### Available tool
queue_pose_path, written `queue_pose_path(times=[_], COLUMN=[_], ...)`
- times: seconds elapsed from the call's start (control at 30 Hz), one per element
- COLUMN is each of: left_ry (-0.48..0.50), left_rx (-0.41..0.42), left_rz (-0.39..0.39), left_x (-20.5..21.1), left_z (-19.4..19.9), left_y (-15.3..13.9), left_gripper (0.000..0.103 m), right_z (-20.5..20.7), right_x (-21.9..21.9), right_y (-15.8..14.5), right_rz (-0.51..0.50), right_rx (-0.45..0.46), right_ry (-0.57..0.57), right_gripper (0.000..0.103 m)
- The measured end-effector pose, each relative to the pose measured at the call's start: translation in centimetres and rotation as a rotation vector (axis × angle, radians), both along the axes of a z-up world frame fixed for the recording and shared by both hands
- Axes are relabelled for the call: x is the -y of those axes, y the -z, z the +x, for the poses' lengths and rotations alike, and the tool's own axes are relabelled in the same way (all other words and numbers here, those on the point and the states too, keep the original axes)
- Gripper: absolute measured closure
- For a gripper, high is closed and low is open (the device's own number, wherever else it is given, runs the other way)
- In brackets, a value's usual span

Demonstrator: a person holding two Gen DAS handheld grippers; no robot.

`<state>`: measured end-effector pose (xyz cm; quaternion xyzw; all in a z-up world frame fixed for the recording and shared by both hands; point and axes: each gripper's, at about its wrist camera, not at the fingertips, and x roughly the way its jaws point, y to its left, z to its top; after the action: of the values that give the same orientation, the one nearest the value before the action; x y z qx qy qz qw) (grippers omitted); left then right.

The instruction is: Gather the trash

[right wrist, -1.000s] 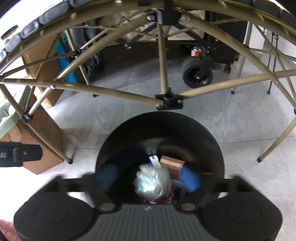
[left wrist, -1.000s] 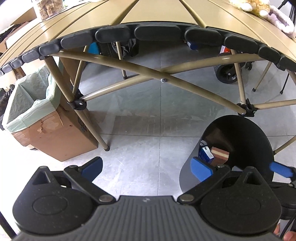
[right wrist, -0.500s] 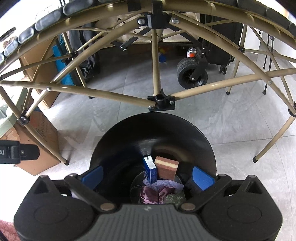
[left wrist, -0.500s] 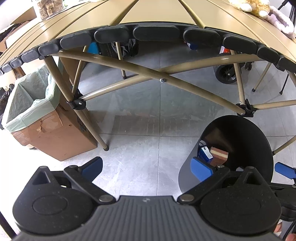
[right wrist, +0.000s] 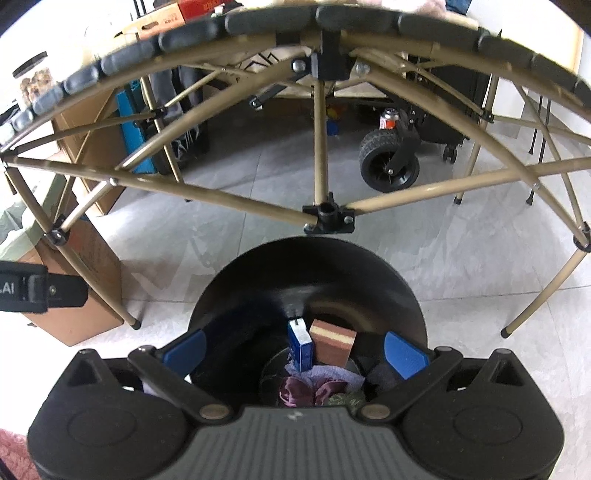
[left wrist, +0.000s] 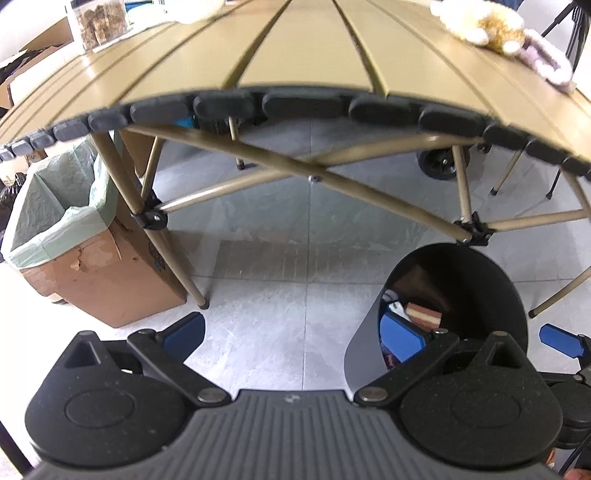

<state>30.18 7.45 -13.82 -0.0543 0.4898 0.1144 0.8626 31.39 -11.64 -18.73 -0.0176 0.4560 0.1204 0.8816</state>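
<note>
Left wrist view: the left hand-held gripper is released, its blue fingers spread wide with nothing between them. It hangs over bare grey floor tiles, in front of the front edge of the tan slatted surface. That edge is lined with dark rubber caps. Below it, crossed tan frame tubes span the space, leaving open floor between the legs. The black bin, the landmark here, stands on the floor just in front of a black frame joint. Inside the bin lie a blue carton and a brown striped block. Well to the left of the bin, a cardboard box lined with a pale green bag sits against a table leg. A blue finger of the right hand-held gripper shows at the right of the bin. A plush toy lies on the surface, above and behind the bin.

Right wrist view: the right hand-held gripper is released and empty, its fingers standing over the bin's mouth, one over each side. The bin's far rim is just short of the central frame joint. In the bin the blue carton stands upright, touching the brown striped block; purple crumpled wrapping lies in front of them. Behind the bin, past the frame, a black wheel rests on the floor. Open tile lies to the right of the bin.
</note>
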Motion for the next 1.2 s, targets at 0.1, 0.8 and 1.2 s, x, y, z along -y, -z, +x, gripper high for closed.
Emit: queue_pose_path(times=[0.1,0.8,1.2], left_ry=[-0.005,0.075,-0.021], left_rx=[0.033,0.447,0.597], left_rz=[-0.006,-0.055,-0.019], left_x=[-0.2,0.5,-1.3], left_z=[-0.4,-4.8,-2.4], left_y=[-0.9,-8.9,-13.0], left_gripper=[0.000,0.000,0.000], right_z=[-0.4,-5.6,-3.6], right_x=[0.3,4.5,5.5], right_y=[-1.1,-12.9,-16.2], right_rz=[-0.003,0.166,0.257], right_rx=[0.032,0.468,0.655], right_ry=[-0.001,-0.060,-0.054], right_gripper=[0.000,0.000,0.000])
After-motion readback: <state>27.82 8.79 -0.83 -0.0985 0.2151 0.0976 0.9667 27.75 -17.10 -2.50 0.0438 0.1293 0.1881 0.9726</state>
